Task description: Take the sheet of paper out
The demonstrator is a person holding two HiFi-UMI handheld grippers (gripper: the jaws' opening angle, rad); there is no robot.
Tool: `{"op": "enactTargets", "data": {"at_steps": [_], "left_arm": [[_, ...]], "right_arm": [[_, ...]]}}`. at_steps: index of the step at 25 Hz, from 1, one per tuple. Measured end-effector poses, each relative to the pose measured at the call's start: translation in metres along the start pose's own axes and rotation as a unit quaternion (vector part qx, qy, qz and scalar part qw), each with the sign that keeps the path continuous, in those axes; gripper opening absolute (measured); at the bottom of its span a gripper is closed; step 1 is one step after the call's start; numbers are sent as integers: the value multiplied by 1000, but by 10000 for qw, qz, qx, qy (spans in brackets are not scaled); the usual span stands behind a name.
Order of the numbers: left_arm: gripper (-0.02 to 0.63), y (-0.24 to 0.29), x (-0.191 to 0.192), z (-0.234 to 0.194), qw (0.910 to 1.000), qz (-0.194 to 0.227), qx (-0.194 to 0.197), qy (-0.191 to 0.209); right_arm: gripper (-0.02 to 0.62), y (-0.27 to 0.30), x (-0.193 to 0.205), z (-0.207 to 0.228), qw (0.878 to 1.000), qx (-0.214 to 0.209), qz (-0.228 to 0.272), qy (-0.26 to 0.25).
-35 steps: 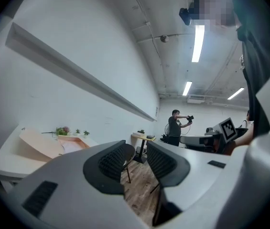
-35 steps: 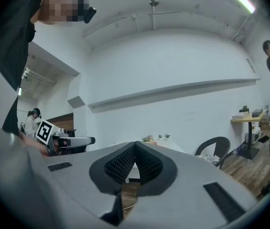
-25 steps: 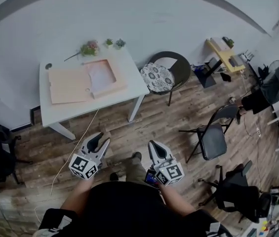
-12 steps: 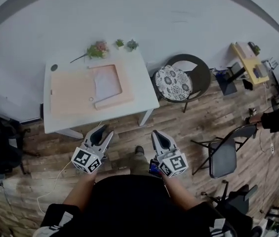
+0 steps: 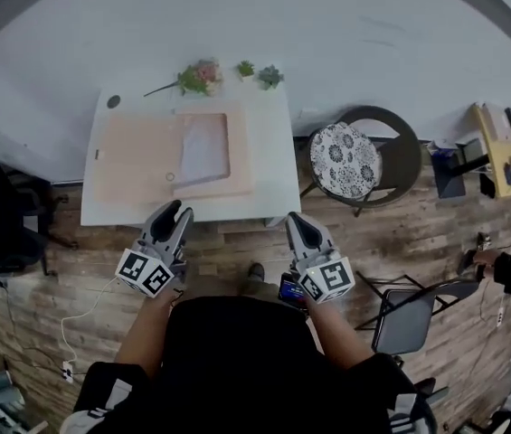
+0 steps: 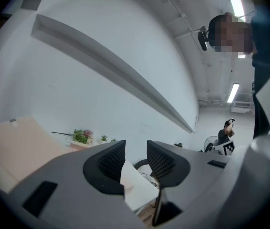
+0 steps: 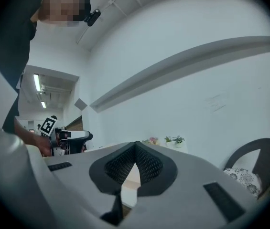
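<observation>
An open peach folder (image 5: 137,161) lies on the white table (image 5: 273,197). A pale sheet of paper (image 5: 205,147) rests in the folder's right half. My left gripper (image 5: 177,213) hovers just short of the table's near edge, below the folder, open with nothing between its jaws. My right gripper (image 5: 294,221) hangs off the table's near right corner, shut and empty. In the left gripper view the left gripper (image 6: 135,149) shows a clear gap, with the folder (image 6: 15,147) to the left. In the right gripper view the right gripper (image 7: 135,144) has its pads meeting.
Small potted plants (image 5: 199,77) stand along the table's far edge by the wall. A round chair with a patterned cushion (image 5: 350,159) stands right of the table. A folding chair (image 5: 409,319) is at lower right and a black chair (image 5: 6,229) at left. A cable (image 5: 83,310) trails on the wooden floor.
The person has stepped toward the table, which now sits nearer and more centred. Both grippers have come up to its near edge, and their jaws stand as before.
</observation>
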State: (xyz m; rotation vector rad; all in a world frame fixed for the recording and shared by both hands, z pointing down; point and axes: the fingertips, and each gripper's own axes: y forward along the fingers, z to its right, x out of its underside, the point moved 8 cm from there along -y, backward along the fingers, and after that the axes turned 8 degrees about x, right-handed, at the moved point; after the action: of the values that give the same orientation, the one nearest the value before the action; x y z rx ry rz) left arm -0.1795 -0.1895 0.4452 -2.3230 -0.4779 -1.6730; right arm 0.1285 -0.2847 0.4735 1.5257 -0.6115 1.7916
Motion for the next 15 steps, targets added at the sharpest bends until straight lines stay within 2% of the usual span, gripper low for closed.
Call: {"op": "enactTargets", "data": {"at_steps": [3,8,12,15], "left_arm": [[130,13,-9,-13,9995,-8,-219,207],[130,35,-17,-43,9987,-51,-346,382],[130,53,-22,-82,9987,-85,-423,274],[130,71,-24,-119,9994,-81,-320,35]], "right_arm": [[11,23,-3,21,10000,-70,37,30],[11,62,-5,43,9999,-154,-32,-23],[11,98,-8,57,9999,-130,-90,-25],[12,126,-10,65,9998,-74,-189,-52]]}}
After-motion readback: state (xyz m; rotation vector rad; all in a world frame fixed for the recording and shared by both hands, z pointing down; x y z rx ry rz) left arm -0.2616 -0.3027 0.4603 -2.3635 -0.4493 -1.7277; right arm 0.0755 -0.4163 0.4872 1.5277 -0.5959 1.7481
